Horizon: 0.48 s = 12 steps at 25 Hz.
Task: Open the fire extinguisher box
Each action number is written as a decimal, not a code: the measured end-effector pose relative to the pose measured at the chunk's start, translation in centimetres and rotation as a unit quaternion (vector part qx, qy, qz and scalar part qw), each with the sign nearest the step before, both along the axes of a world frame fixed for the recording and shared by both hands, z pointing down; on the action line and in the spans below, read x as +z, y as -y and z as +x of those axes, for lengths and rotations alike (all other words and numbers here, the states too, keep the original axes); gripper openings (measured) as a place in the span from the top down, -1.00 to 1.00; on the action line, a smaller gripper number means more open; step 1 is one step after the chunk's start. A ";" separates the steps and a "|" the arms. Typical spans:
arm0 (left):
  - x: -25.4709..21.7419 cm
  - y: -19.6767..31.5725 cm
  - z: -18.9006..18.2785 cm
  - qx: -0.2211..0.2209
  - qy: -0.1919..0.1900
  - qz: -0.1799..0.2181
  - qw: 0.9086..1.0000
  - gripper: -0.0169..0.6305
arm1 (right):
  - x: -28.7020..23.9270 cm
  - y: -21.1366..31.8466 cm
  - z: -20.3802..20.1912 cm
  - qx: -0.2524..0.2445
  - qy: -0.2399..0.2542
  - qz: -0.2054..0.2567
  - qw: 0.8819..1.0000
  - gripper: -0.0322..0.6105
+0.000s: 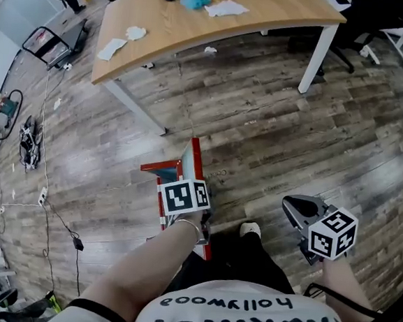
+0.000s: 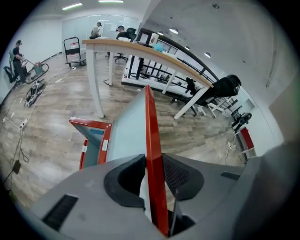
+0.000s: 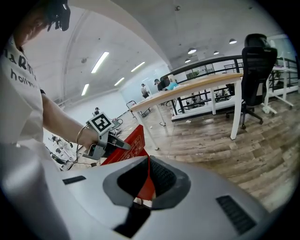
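Note:
The red fire extinguisher box [image 1: 160, 168] stands on the wooden floor in front of my feet. Its glazed door [image 1: 195, 165] is swung out and stands edge-on to me. My left gripper [image 1: 199, 218] is shut on the door's red outer edge [image 2: 150, 122], which runs up between the jaws of the left gripper [image 2: 152, 174]. The glass pane [image 2: 127, 133] lies left of that edge, and the open box [image 2: 91, 136] is behind it. My right gripper [image 1: 290, 203] hangs to the right, apart from the box, shut and empty. From the right gripper [image 3: 149, 177] I see the box [image 3: 127, 145] and the left gripper [image 3: 116, 143] on it.
A long wooden table [image 1: 220, 25] with cloths on top stands beyond the box, its white leg [image 1: 315, 58] at right. Cables and a power strip [image 1: 43, 195] trail across the floor at left. A cart [image 1: 49, 44] is far left. My shoe [image 1: 250, 229] sits beside the box.

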<state>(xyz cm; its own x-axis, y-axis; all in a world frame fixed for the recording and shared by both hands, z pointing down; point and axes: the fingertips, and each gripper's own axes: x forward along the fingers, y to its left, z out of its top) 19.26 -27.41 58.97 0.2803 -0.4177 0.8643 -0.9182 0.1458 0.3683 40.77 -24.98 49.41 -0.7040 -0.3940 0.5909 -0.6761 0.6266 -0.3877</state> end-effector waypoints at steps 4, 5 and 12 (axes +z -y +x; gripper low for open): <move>1.1 0.2 1.1 0.007 0.025 -0.010 1.000 0.63 | 0.7 0.1 1.9 0.017 -0.001 -0.004 1.000 0.86; 1.3 0.3 1.3 0.010 0.033 -0.012 0.999 0.62 | 0.8 0.1 2.4 0.023 -0.001 -0.006 1.000 0.86; 2.8 0.6 2.8 0.017 0.075 -0.026 0.997 0.60 | 1.9 0.8 5.3 0.043 -0.009 -0.014 0.999 0.86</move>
<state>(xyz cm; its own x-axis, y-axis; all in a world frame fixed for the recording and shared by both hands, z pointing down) 22.04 -28.04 61.73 0.1596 -0.3644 0.9175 -0.9670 0.1290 0.2195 46.08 -25.79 51.28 -0.6573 -0.4354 0.6151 -0.7339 0.5551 -0.3914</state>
